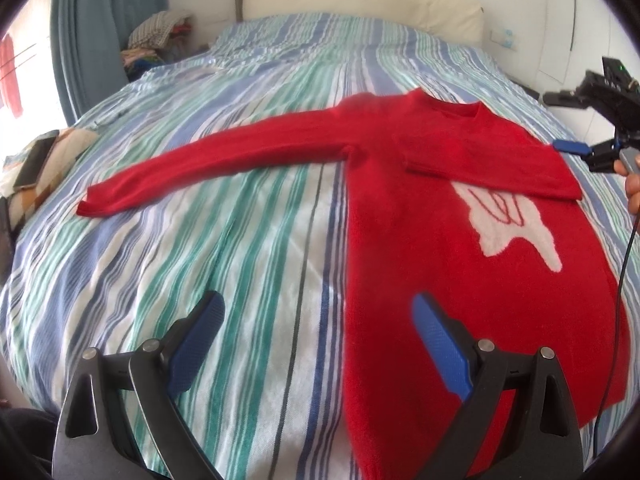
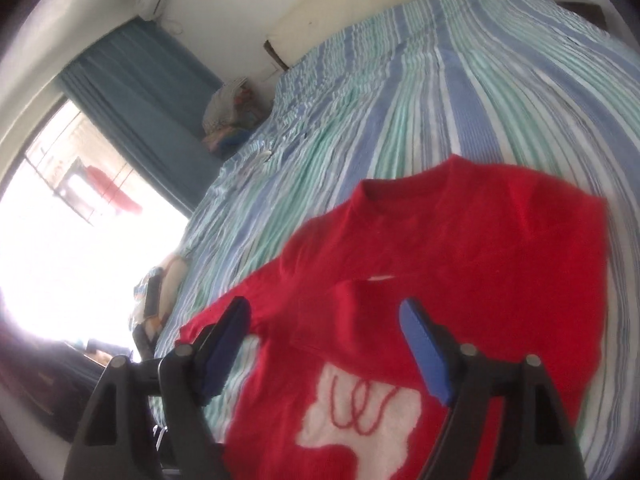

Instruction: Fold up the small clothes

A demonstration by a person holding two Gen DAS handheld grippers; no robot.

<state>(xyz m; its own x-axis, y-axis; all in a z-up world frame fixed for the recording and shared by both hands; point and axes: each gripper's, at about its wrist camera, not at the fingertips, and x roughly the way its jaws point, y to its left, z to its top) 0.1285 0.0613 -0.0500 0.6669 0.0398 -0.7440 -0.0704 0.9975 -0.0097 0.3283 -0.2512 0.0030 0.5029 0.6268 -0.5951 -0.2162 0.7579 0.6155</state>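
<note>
**Red sweater lying on the striped bed, one sleeve folded in**

A red sweater point(image 1: 460, 208) is lying flat on the striped bedsheet point(image 1: 240, 240), neck toward the headboard point(image 1: 360, 4). One sleeve point(image 1: 208, 164) is stretching out straight to the side across the sheet, while the other sleeve point(image 1: 492, 176) is lying folded across the chest, partly covering a white patch point(image 1: 516, 228) with red stitching.

The left gripper point(image 1: 320, 344) is hovering above the hem end of the sweater, its blue-padded fingers point(image 1: 440, 348) standing wide apart and holding nothing; one finger is showing over the sheet, the other over the red cloth.

The right gripper point(image 2: 324, 352) is hanging over the chest of the sweater point(image 2: 460, 264), its fingers likewise spread wide with nothing between them. In the left view it is sitting off the sweater's shoulder edge.

A phone point(image 1: 34, 162) is resting on a cushion at the bed's side, and a blue curtain point(image 1: 88, 32) is hanging by the window.
</note>
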